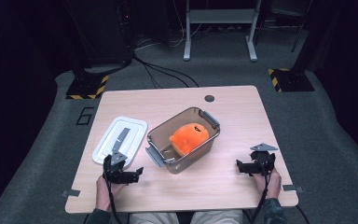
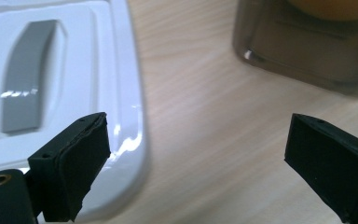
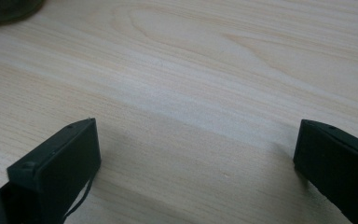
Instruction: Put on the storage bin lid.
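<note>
A pale wooden table [image 1: 242,186] is seen from above, set on grey carpet in a dark room; a clear, brown-tinted plastic container [image 1: 183,140] is placed near the middle of the table, turned at an angle, with grey latches at its two short ends; an orange plush toy [image 1: 189,137] is held inside it, towards its far end; the container's white lid [image 1: 119,140], marked by a grey strip down its middle, is laid flat on the table just left of the container, apart from it

The left gripper [image 1: 139,171] is held at the near left, just beside the lid's near corner and the container's near end; its jaws are spread wide and nothing is gripped between them; in the left gripper view one jaw is seen over the lid's [image 2: 121,93] rounded corner, the other over bare wood, and the container's [image 2: 307,60] wall is seen ahead

The right gripper [image 1: 238,165] is held at the near right, well apart from the container; its jaws are likewise spread wide over bare table [image 3: 191,70], with nothing between them

A small dark round grommet [image 1: 209,98] is set in the far edge of the table; cables and a white metal frame [image 1: 219,18] are seen on the floor beyond
</note>
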Available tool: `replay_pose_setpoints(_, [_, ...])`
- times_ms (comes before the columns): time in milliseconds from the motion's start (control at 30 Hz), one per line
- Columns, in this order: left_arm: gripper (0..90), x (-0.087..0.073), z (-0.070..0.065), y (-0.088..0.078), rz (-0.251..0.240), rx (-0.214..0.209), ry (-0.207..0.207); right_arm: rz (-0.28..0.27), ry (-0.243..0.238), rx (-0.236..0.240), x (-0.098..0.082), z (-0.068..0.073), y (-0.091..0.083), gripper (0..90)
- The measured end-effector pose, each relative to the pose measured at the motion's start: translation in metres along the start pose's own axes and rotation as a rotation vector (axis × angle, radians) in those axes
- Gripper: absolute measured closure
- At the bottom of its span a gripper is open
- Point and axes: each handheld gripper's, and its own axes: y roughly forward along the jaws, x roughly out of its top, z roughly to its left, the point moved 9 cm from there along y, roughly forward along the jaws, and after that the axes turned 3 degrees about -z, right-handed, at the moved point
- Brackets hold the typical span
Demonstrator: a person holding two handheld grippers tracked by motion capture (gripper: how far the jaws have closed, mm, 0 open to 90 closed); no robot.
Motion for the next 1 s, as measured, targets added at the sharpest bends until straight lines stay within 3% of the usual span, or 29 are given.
replay_pose_setpoints(133, [5.7,0.006,0.018,0.003,0.001,0.027,-0.021,0.0,0.0,0.0,0.0,0.0,0.0,0.0])
replay_pose_setpoints(467, [3.7,0.02,0.056,0.018,0.023,0.045,-0.066,-0.001,-0.001,0.002,0.0,0.0,0.0,0.0])
replay_pose_setpoints(1000, [2.8,0.035,0.097,0.049,0.07,0.076,-0.107,-0.001,-0.002,0.004,0.0,0.0,0.0,0.0])
